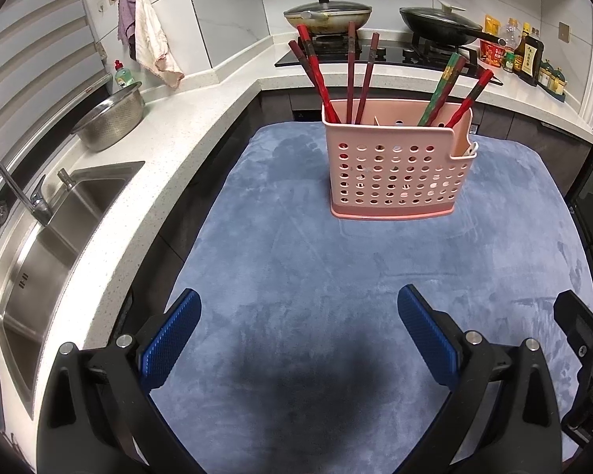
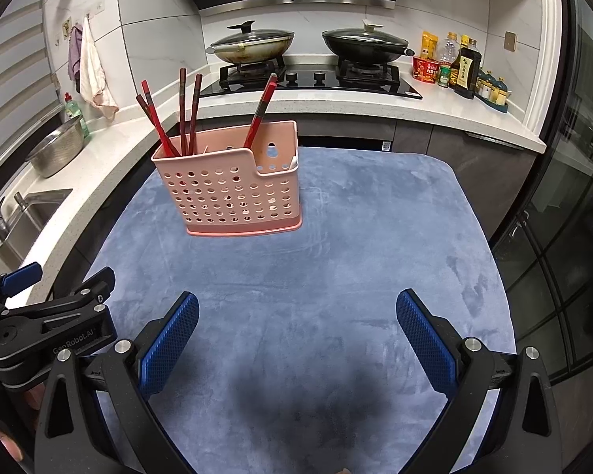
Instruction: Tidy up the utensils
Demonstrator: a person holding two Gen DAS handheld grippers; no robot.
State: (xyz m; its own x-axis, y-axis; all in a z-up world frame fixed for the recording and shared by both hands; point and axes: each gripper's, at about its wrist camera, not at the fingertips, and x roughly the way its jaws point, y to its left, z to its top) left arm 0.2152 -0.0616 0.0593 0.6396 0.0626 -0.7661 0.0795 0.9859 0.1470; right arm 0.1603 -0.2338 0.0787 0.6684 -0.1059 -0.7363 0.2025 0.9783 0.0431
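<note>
We hold the left hand-held gripper [image 1: 298, 312] and the right hand-held gripper [image 2: 296, 314] low over the blue cloth [image 1: 296, 276] on the bench, both spread wide with nothing between their blue pads [image 2: 170, 343]. The pink utensil basket [image 1: 397, 166] stands upright on the cloth's far part, well apart from both. Red chopsticks [image 1: 316, 71] lean in its compartments, one green-patterned pair [image 1: 440, 89] among them.

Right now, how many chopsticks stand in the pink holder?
7 in the holder: four on its left side, three on its right side, one of those green. In the right wrist view the right ones overlap, so another could be hidden.
</note>
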